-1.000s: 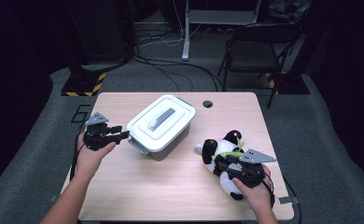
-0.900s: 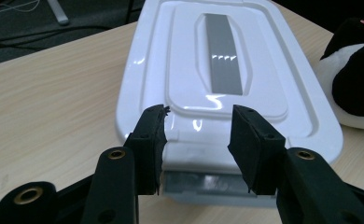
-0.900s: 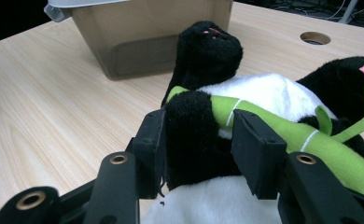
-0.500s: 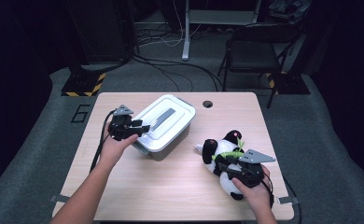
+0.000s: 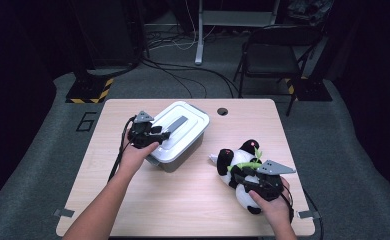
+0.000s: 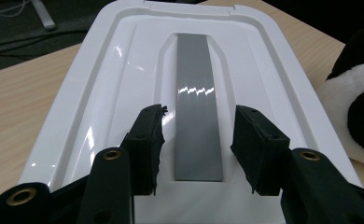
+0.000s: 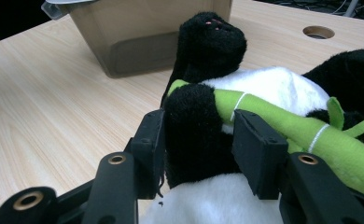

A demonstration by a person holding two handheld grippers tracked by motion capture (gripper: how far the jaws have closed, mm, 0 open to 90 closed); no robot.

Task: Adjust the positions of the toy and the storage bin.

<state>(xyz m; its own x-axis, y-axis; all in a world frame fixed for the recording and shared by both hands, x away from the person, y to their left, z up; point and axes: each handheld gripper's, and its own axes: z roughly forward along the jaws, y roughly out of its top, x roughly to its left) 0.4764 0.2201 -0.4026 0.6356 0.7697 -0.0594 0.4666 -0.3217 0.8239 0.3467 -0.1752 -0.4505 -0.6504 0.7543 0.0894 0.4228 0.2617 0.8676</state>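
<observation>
A clear storage bin (image 5: 182, 154) with a white lid (image 6: 124, 60) stands at the middle left of the table. My left gripper (image 5: 161, 134) (image 6: 199, 116) hovers low over the lid's near end. Its jaws stand apart on either side of the flat grey handle (image 6: 196, 93) without pressing it. A black-and-white plush panda (image 5: 239, 159) (image 7: 264, 84) holding a green bamboo stalk (image 7: 273, 119) lies at the front right. My right gripper (image 5: 239, 176) (image 7: 201, 119) is shut on one of the panda's black limbs (image 7: 194, 135). The panda's edge also appears in the left gripper view (image 6: 353, 107).
A round cable hole (image 5: 222, 111) sits in the wooden table (image 5: 183, 205) near its far edge. Beyond the table stand a dark folding chair (image 5: 273, 55) and a yellow-and-black striped base (image 5: 90, 92), with cables on the floor. The bin's wall (image 7: 138, 37) rises just past the panda.
My left hand has swung right from the table's left side onto the bin lid, bringing its jaws astride the grey handle. The right hand and panda have stayed put.
</observation>
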